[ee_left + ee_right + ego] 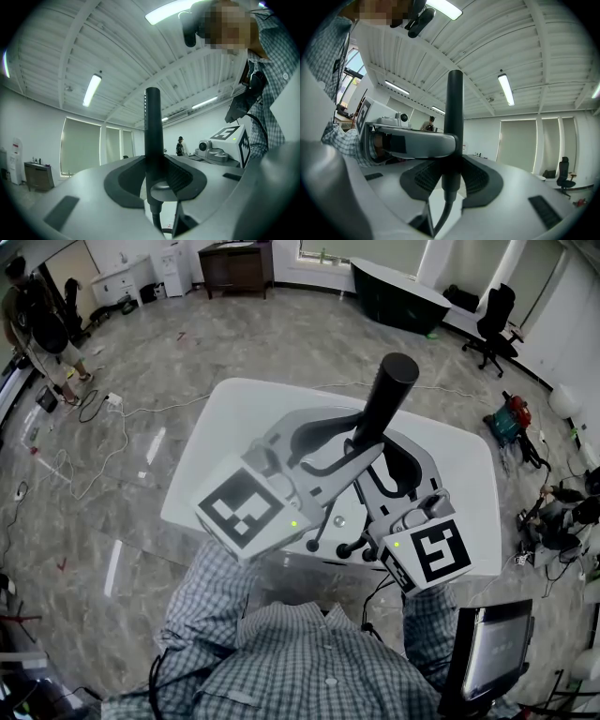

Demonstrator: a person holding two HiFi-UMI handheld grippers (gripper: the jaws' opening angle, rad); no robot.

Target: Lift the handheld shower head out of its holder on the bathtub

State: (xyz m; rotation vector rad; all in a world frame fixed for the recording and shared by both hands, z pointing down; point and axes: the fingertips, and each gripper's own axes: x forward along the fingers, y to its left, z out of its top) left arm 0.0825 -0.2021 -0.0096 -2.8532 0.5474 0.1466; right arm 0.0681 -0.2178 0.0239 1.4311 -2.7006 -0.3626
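The black handheld shower head point(386, 395) stands upright over the white bathtub point(234, 418), with both grippers closed round its lower stem. My left gripper point(361, 439) reaches in from the lower left. In the left gripper view the shower head point(153, 131) rises between the dark pads of my left gripper point(154, 180), and its hose point(156, 220) hangs below. My right gripper point(382, 467) comes in from the lower right. Its own view shows the shower head point(453, 117) pinched in my right gripper point(452, 180), with the left gripper's jaw crossing at the left. The holder is hidden.
Around the tub lies marbled floor with cables point(94, 409) at the left. A person point(42, 324) stands far left. A dark desk point(398, 292) and an office chair point(495, 320) are at the back right, and a screen point(492, 643) is at my right elbow.
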